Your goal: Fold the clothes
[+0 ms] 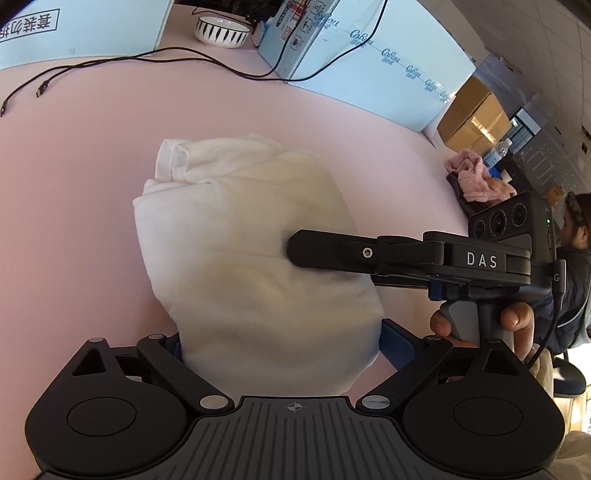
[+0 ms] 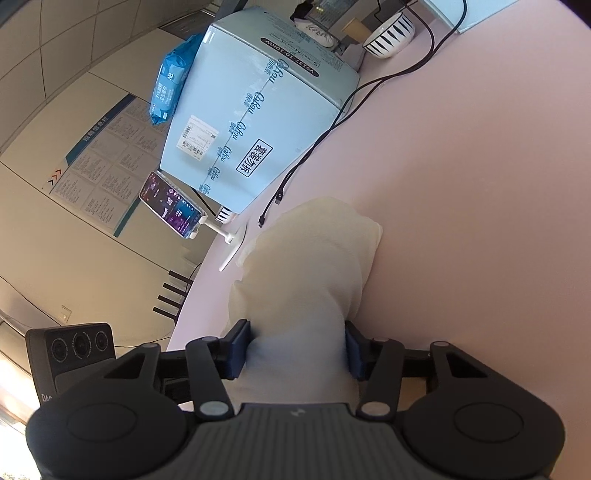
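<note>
A white garment (image 1: 240,229), folded into a thick bundle, lies on the pink table (image 1: 74,203). My left gripper (image 1: 284,343) is open at the bundle's near end, one blue pad (image 1: 397,343) on each side and the cloth between them. The right gripper comes in from the right, its upper finger (image 1: 325,249) lying on top of the bundle. In the right wrist view the right gripper (image 2: 297,347) is shut on the white garment (image 2: 306,266), and both blue pads (image 2: 240,347) press into the cloth. A hand (image 1: 513,321) holds its handle.
Light-blue cartons (image 1: 369,62) (image 2: 258,110) stand along the table's far side, beside a striped bowl (image 1: 221,31) and loose black cables (image 1: 110,62). A phone on a white stand (image 2: 170,206) sits at the table's edge. Pink cloths (image 1: 476,177) lie far right, near a seated person (image 1: 576,236).
</note>
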